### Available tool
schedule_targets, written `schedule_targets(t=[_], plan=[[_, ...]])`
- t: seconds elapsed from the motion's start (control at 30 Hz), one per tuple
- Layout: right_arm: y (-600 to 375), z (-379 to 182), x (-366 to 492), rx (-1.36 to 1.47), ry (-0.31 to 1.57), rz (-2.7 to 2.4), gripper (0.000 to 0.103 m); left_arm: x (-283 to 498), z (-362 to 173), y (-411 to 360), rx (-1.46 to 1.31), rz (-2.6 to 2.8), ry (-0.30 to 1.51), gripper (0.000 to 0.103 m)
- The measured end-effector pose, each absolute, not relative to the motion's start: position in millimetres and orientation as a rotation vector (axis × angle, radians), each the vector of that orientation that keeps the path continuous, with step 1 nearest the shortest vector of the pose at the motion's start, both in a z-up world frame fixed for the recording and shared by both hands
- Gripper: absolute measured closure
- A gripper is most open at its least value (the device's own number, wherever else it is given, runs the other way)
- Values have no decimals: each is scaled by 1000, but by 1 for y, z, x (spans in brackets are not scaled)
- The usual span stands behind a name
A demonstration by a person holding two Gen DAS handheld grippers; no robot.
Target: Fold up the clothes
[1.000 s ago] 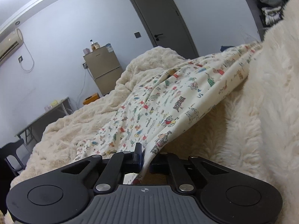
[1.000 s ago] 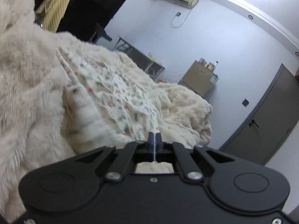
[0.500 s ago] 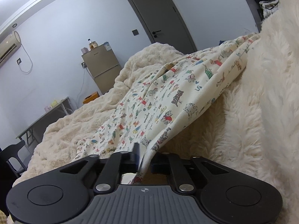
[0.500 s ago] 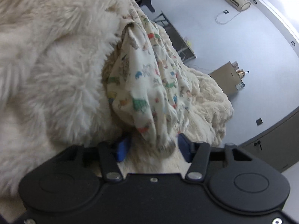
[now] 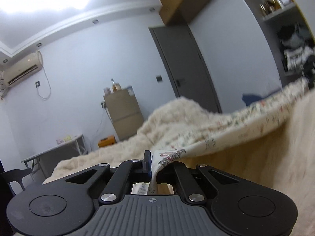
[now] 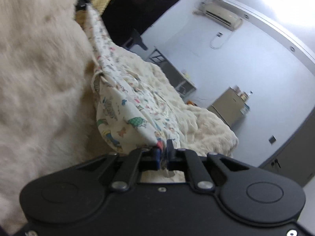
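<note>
A cream garment (image 5: 246, 122) printed with small coloured animals lies across a fluffy cream blanket (image 5: 122, 153) on a bed. In the left wrist view my left gripper (image 5: 152, 162) is shut on one corner of it, and the cloth stretches away to the right, lifted off the blanket and blurred. In the right wrist view my right gripper (image 6: 162, 150) is shut on another corner of the same garment (image 6: 122, 106), which runs up and to the left along the blanket (image 6: 39, 78). The far end of the garment is partly hidden by blanket folds.
A grey door (image 5: 185, 66), a small beige fridge (image 5: 122, 112) with bottles on top, a folding table (image 5: 55, 153) and a dark chair (image 5: 15, 177) stand beyond the bed. Shelves with clothes (image 5: 295, 49) are at the right. An air conditioner (image 6: 220, 13) hangs on the wall.
My left gripper has risen with the garment's corner, pulling the cloth taut. My right gripper stood open around a bunched corner half a second ago and has shut on it.
</note>
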State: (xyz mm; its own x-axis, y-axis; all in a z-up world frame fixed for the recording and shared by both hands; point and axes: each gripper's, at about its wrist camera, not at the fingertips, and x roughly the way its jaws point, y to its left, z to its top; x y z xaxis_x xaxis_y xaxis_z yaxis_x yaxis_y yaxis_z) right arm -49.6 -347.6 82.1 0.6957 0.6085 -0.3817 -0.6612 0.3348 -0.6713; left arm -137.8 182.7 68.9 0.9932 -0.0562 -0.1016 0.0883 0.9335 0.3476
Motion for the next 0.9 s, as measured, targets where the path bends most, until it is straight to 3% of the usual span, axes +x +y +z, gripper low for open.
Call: schedule_targets(t=[0.07, 0.1, 0.13, 0.2, 0.37, 0.47, 0.5, 0.53, 0.57, 0.67, 0.9], plan=[[-339, 70, -52, -1003, 76, 809, 95, -139, 75, 187, 349, -68, 89, 102], [-338, 64, -51, -1009, 95, 827, 82, -137, 72, 188, 351, -63, 105, 102], [-337, 59, -50, -1015, 113, 845, 59, -137, 71, 188, 351, -62, 107, 102], [-337, 45, -49, -1032, 129, 866, 41, -133, 70, 189, 337, -58, 115, 102], [-339, 25, -46, -1039, 154, 871, 41, -129, 72, 192, 310, -56, 114, 102], [-342, 24, -47, -1005, 116, 882, 49, -127, 72, 193, 304, -56, 117, 102], [-341, 24, -46, -1001, 109, 888, 61, -126, 72, 194, 306, -55, 120, 102], [-340, 24, -46, -1002, 114, 893, 82, -125, 73, 194, 308, -53, 123, 102], [-339, 25, -46, -1003, 120, 898, 87, -124, 73, 195, 309, -50, 126, 102], [-341, 35, -41, -949, 127, 937, 88, -118, 76, 198, 320, -45, 136, 102], [-380, 97, 16, -538, 134, 1100, 90, -58, 120, 218, 333, -81, 202, 102]])
